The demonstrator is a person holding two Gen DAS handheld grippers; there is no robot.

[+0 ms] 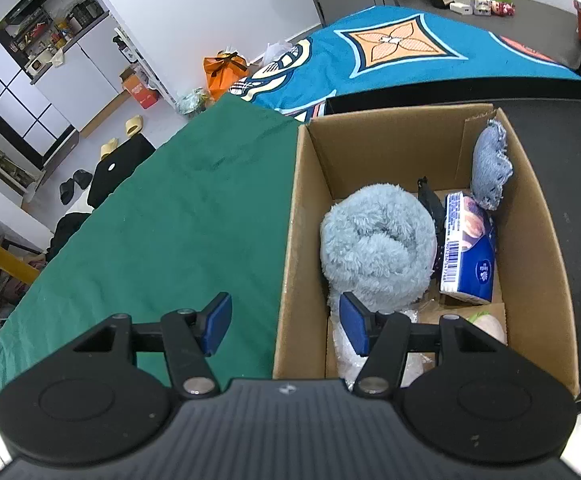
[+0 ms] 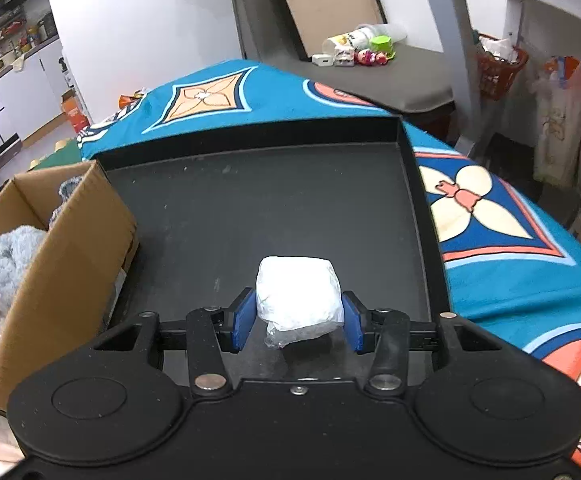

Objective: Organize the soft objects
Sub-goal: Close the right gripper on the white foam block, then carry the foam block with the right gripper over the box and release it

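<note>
In the right wrist view, a white plastic-wrapped soft packet (image 2: 296,294) sits between the blue pads of my right gripper (image 2: 296,318), which is shut on it above a black tray (image 2: 270,200). A cardboard box (image 1: 410,132) holds a fluffy light-blue rolled towel (image 1: 374,244), a blue tissue pack (image 1: 470,248), a blue-grey knitted cloth (image 1: 490,164) and a white bagged item (image 1: 346,352). My left gripper (image 1: 284,314) hangs open over the box's left wall, holding nothing. The same box (image 2: 70,248) shows at the left of the right wrist view.
A green cloth (image 1: 150,220) covers the surface left of the box. A blue patterned blanket (image 2: 510,272) lies behind and to the right of the tray. Toys and containers (image 2: 354,50) stand on a far grey bench. Floor clutter and slippers (image 1: 130,128) lie at the far left.
</note>
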